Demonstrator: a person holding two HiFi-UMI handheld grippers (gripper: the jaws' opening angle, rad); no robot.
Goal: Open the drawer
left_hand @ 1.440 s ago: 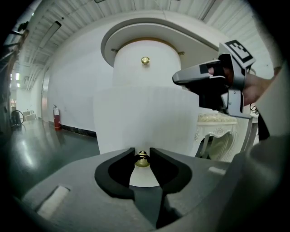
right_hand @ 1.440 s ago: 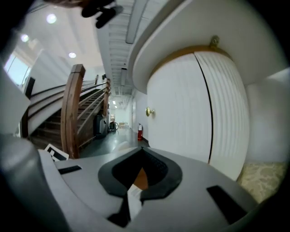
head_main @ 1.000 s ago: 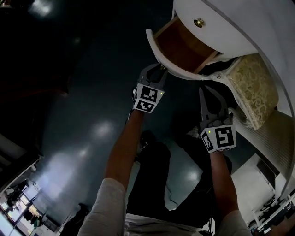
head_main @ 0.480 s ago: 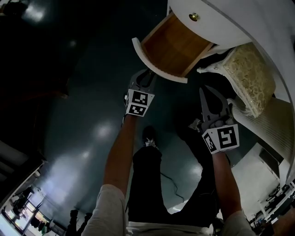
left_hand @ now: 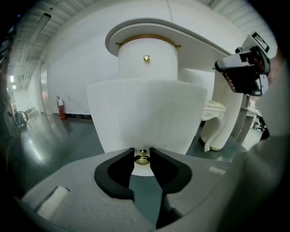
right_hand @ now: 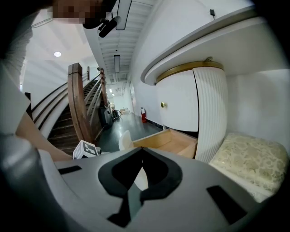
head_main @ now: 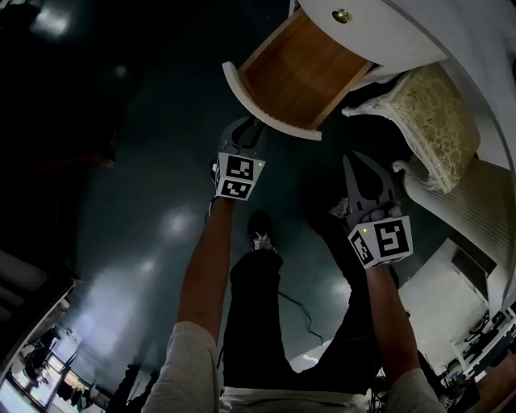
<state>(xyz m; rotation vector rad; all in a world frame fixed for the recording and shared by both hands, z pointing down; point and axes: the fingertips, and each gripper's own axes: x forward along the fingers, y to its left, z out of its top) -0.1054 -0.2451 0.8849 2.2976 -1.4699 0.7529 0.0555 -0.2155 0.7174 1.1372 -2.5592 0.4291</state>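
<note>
The white cabinet's lower drawer (head_main: 300,71) stands pulled out, its bare wooden inside showing behind the curved white front (head_main: 266,114). My left gripper (head_main: 251,127) reaches under that front. In the left gripper view its black pads (left_hand: 125,164) press on either side of the small brass knob (left_hand: 142,158) of the ribbed front (left_hand: 145,113). My right gripper (head_main: 353,163) hangs apart to the right, below the drawer's corner. Its jaws meet at the tips with nothing between them (right_hand: 142,150), and the open drawer (right_hand: 168,141) lies beyond.
Above the drawer is a second rounded front with a brass knob (head_main: 341,15). A cream brocade cushion (head_main: 439,121) on a carved white frame sits right of the drawer. The person's legs stand on the dark glossy floor (head_main: 137,202). A wooden staircase (right_hand: 77,108) rises at the left.
The drawer has slid further out of the cabinet, drawn by the left gripper on its knob. The right gripper has shifted only slightly and stays shut.
</note>
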